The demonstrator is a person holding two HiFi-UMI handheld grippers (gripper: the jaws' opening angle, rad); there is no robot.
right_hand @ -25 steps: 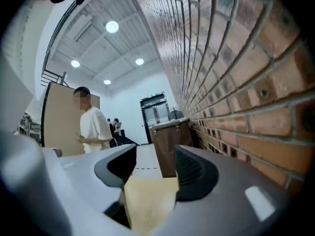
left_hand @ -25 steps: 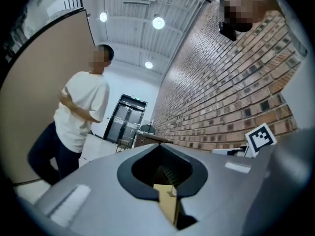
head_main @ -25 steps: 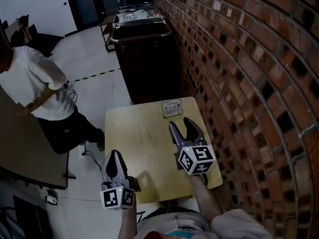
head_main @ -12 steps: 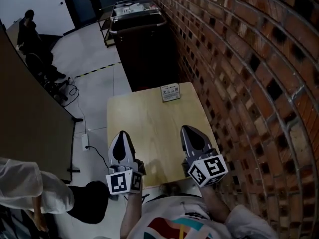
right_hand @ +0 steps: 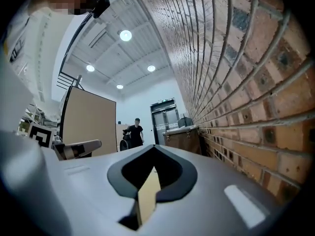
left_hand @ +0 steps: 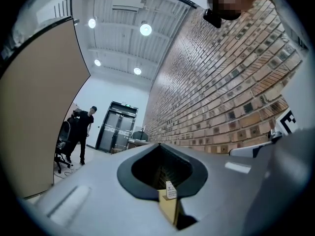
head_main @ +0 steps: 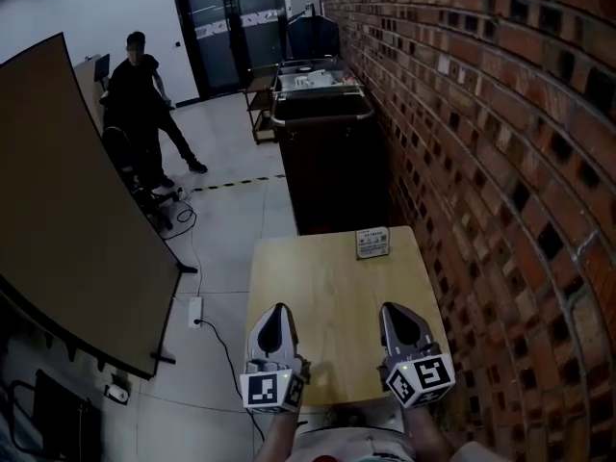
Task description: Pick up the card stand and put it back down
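Observation:
The card stand [head_main: 372, 243], a small white printed card in a holder, stands upright near the far edge of the light wooden table [head_main: 327, 296]. Both grippers hover over the table's near edge, well short of the stand. My left gripper [head_main: 279, 314] is shut with nothing in it. My right gripper [head_main: 397, 312] is also shut and empty. In the left gripper view, the stand [left_hand: 171, 190] shows small and far off through the slit between the closed jaws [left_hand: 162, 168]. The right gripper view shows only tabletop [right_hand: 147, 195] through its closed jaws [right_hand: 152, 173].
A brick wall [head_main: 500, 162] runs along the table's right side. A dark cabinet [head_main: 327, 152] stands just beyond the table's far edge. A big brown partition board [head_main: 77, 210] leans at the left. A person [head_main: 140, 94] stands far back by the doors.
My right gripper has drawn back from mid-table to the near edge and its jaws went from open to shut. The head view has lifted, and the person in white has left it.

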